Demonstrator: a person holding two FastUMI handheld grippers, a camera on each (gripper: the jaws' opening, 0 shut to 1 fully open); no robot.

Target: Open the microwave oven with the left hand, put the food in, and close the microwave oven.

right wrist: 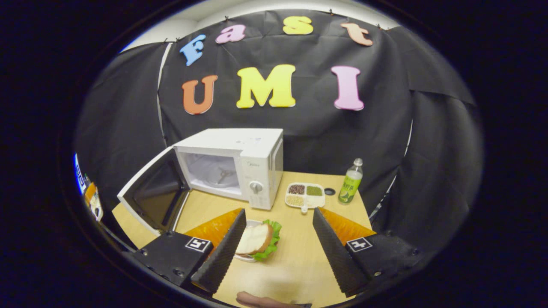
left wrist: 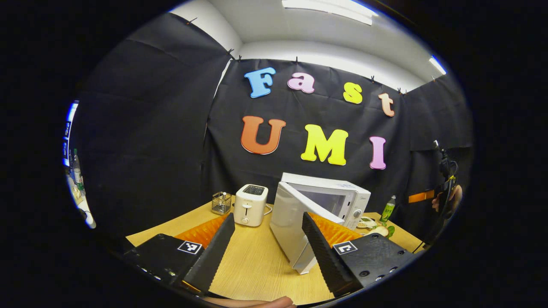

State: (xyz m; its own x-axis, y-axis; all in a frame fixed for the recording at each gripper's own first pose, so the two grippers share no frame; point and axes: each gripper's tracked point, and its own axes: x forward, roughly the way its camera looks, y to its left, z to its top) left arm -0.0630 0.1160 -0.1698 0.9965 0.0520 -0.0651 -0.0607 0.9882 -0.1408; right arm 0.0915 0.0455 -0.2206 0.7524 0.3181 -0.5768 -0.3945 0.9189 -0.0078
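The microwave oven [right wrist: 231, 167] was seen with its door [right wrist: 152, 199] swung wide, and the sandwich [right wrist: 257, 240] lay on the counter [right wrist: 295, 261] between the fingers of the released right claw [right wrist: 274, 250]. The left claw [left wrist: 267, 248] was likewise held released, gripping nothing. The sandwich's plate would best be pinched by its rim and kept level on the way into the cavity.

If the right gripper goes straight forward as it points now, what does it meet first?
Probably the sandwich on its plate, just ahead of the open right gripper, towards its left finger. Dead centre is bare table, then the divided dish; depth is unclear.
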